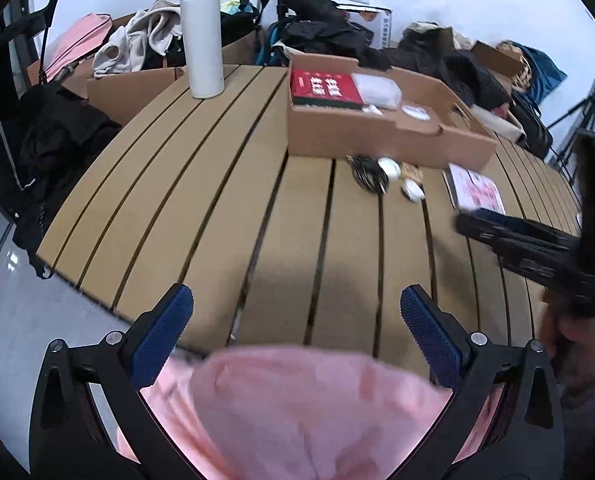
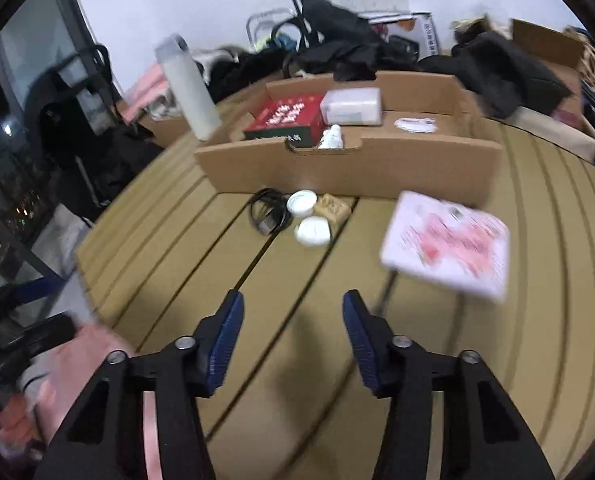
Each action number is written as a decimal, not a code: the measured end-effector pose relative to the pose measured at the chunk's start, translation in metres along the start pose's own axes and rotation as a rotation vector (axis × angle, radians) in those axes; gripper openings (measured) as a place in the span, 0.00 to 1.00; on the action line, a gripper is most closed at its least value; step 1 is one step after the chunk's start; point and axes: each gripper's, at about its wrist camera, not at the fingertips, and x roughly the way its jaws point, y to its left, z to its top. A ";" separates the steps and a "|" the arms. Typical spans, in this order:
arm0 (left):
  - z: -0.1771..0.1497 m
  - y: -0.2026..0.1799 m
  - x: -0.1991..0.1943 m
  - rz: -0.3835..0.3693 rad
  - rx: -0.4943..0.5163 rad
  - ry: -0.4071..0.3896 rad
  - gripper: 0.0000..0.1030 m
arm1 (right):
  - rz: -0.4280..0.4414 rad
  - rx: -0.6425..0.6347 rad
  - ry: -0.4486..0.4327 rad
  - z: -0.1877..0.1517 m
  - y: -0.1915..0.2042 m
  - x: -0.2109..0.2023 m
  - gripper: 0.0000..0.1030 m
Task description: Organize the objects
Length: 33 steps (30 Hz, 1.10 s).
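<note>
Both grippers hover over the slatted table [image 2: 225,264] with nothing between their pads — the left gripper [image 1: 296,322] spread wide, the right gripper [image 2: 292,334] apart. Ahead, the cardboard tray [image 2: 349,168] holds a red box [image 2: 287,118]; a coiled black cable [image 2: 267,210], two white lids [image 2: 312,231] and a pink booklet [image 2: 449,244] lie just before it.

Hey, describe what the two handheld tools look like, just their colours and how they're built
Both match. The left tool and right tool each have two matte black angular arms with triangular cut-outs, joined by round silver pivot bolts. The fingers carry dark blue pads with a fine dotted grip texture. No cables or markings are visible. A pink sleeve shows below.
</note>
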 end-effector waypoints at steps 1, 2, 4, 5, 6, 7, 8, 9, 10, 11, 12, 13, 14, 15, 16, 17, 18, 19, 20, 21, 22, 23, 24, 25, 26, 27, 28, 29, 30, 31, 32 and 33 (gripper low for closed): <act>0.007 0.000 0.006 -0.003 -0.008 -0.003 1.00 | -0.009 -0.009 0.003 0.007 0.000 0.015 0.47; 0.014 0.000 0.013 -0.009 -0.012 -0.008 1.00 | -0.013 -0.014 0.007 0.014 0.000 0.028 0.45; 0.026 -0.004 0.026 -0.015 -0.012 -0.015 1.00 | -0.020 -0.012 0.023 0.023 -0.002 0.053 0.43; 0.036 -0.009 0.036 -0.017 -0.005 -0.014 1.00 | -0.028 -0.014 0.029 0.025 -0.002 0.062 0.42; 0.042 -0.013 0.044 -0.024 0.003 -0.014 1.00 | -0.032 -0.021 0.032 0.026 -0.002 0.070 0.38; 0.048 -0.017 0.053 -0.030 0.009 -0.014 1.00 | -0.028 -0.032 0.030 0.026 -0.002 0.075 0.27; 0.056 -0.024 0.067 -0.038 0.015 -0.002 1.00 | -0.031 -0.042 0.020 0.025 -0.001 0.076 0.20; 0.063 -0.029 0.076 -0.048 0.021 0.012 1.00 | -0.045 -0.055 0.012 0.024 0.000 0.075 0.15; 0.069 -0.035 0.086 -0.067 0.028 0.025 1.00 | -0.053 -0.061 0.008 0.023 0.000 0.074 0.08; 0.075 -0.041 0.096 -0.085 0.031 0.036 1.00 | -0.058 -0.064 -0.001 0.021 -0.001 0.070 0.07; 0.082 -0.047 0.107 -0.083 0.030 0.048 1.00 | -0.068 -0.062 -0.012 0.019 -0.003 0.064 0.07; 0.086 -0.052 0.114 -0.086 0.034 0.053 1.00 | -0.072 -0.056 -0.024 0.018 -0.006 0.057 0.07; 0.091 -0.060 0.125 -0.094 0.047 0.063 0.98 | -0.068 -0.048 -0.039 0.016 -0.009 0.049 0.07; 0.093 -0.064 0.132 -0.088 0.054 0.074 0.97 | -0.058 -0.042 -0.053 0.013 -0.012 0.040 0.07; 0.094 -0.069 0.140 -0.079 0.065 0.083 0.91 | -0.052 -0.037 -0.062 0.011 -0.014 0.033 0.07; 0.094 -0.074 0.148 -0.070 0.080 0.093 0.73 | -0.046 -0.032 -0.064 0.009 -0.016 0.028 0.07; 0.092 -0.078 0.157 -0.052 0.092 0.115 0.63 | -0.034 -0.027 -0.060 0.007 -0.018 0.024 0.07; 0.090 -0.077 0.161 -0.057 0.088 0.131 0.52 | -0.021 -0.013 -0.055 0.005 -0.021 0.020 0.07; 0.088 -0.076 0.159 -0.074 0.069 0.110 0.39 | -0.013 -0.002 -0.054 0.004 -0.022 0.019 0.08; 0.086 -0.074 0.157 -0.102 0.060 0.103 0.26 | 0.001 0.010 -0.054 0.003 -0.025 0.017 0.08; 0.085 -0.073 0.155 -0.131 0.051 0.111 0.17 | 0.013 0.012 -0.050 0.003 -0.026 0.017 0.08; 0.083 -0.071 0.154 -0.152 0.043 0.121 0.13 | 0.021 0.012 -0.046 0.003 -0.025 0.018 0.08; 0.079 -0.069 0.150 -0.155 0.042 0.126 0.13 | 0.029 0.014 -0.042 0.002 -0.024 0.019 0.08; 0.076 -0.067 0.146 -0.148 0.045 0.120 0.12 | 0.038 0.013 -0.034 0.002 -0.021 0.021 0.08; 0.070 -0.063 0.140 -0.142 0.043 0.113 0.12 | 0.046 0.009 -0.029 0.003 -0.018 0.023 0.08; 0.065 -0.060 0.135 -0.143 0.038 0.116 0.11 | 0.050 -0.004 -0.024 0.004 -0.014 0.027 0.08; 0.062 -0.058 0.132 -0.149 0.030 0.121 0.11 | 0.050 -0.014 -0.018 0.005 -0.011 0.031 0.08; 0.055 -0.050 0.125 -0.159 0.012 0.123 0.11 | 0.051 -0.026 -0.009 0.007 -0.007 0.036 0.08; 0.051 -0.045 0.120 -0.170 -0.003 0.124 0.11 | 0.054 -0.037 0.001 0.008 -0.004 0.042 0.08; 0.048 -0.038 0.116 -0.183 -0.018 0.125 0.11 | 0.049 -0.047 0.016 0.011 -0.001 0.050 0.09; 0.045 -0.032 0.109 -0.194 -0.034 0.121 0.11 | 0.020 -0.053 0.029 0.014 0.001 0.058 0.09; 0.043 -0.024 0.101 -0.203 -0.050 0.108 0.11 | 0.003 -0.057 0.037 0.015 0.003 0.063 0.09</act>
